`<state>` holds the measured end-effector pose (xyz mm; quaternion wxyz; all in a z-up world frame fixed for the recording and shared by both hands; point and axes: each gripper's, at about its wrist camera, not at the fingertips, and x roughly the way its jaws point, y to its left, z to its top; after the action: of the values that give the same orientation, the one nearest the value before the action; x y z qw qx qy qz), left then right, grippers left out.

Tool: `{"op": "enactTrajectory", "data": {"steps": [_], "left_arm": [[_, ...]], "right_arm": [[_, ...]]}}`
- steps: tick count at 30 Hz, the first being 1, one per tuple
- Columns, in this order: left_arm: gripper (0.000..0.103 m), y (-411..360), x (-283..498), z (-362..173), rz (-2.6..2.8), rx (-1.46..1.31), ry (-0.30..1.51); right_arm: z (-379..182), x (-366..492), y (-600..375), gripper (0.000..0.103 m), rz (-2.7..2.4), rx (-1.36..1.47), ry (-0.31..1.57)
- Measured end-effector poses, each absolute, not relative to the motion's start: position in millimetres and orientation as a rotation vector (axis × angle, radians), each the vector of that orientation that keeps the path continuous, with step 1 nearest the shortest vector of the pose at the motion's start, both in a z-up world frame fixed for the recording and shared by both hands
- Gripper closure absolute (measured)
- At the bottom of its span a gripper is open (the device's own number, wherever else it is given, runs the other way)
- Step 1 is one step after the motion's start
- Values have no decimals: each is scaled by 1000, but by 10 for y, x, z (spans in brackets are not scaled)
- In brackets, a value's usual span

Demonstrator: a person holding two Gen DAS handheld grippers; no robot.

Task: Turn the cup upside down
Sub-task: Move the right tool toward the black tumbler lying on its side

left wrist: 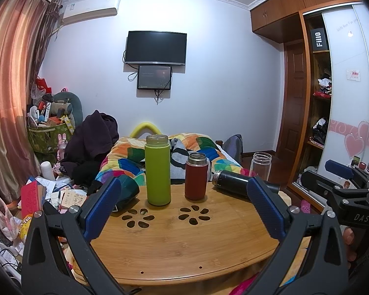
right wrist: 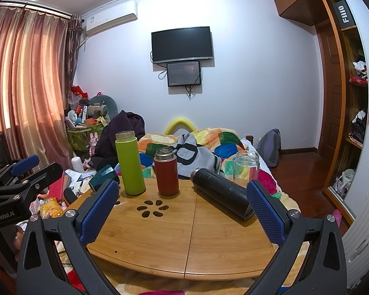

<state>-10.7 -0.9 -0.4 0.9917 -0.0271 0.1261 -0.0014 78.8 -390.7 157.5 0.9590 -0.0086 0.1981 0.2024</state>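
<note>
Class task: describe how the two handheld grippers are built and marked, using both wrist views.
Both grippers share one design. The left gripper and right gripper have black angular plastic frames with triangular cut-outs and silver screw heads. Their fingers carry blue textured pads. White lettering reads "GenRobot.AI" on the left gripper's body and "DAS" on the right's. No sleeves are visible.

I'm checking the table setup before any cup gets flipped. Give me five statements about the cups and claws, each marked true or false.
1. The green cup stands upright with its mouth up. True.
2. The black cup stands upright. False: it lies on its side on the bamboo table.
3. The red cup is taller than the green one. False: it is shorter.
4. The left claw is open and empty. True.
5. The right claw grips the clear glass jar. False: it is open, holding nothing.
</note>
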Motion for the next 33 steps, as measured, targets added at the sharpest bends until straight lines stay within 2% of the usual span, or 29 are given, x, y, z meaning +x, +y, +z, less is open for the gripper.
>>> {"op": "enactTrajectory", "data": {"steps": [17, 27, 33], "left_arm": [[0, 39, -29, -4, 12, -45, 271], [0, 210, 377, -135, 77, -16, 334], [0, 294, 667, -380, 83, -33, 433]], "right_arm": [[1478, 850, -3887, 0, 419, -20, 427], [1135, 1765, -4101, 0, 372, -100, 562], [619, 2667, -4039, 0, 431, -253, 781]]}}
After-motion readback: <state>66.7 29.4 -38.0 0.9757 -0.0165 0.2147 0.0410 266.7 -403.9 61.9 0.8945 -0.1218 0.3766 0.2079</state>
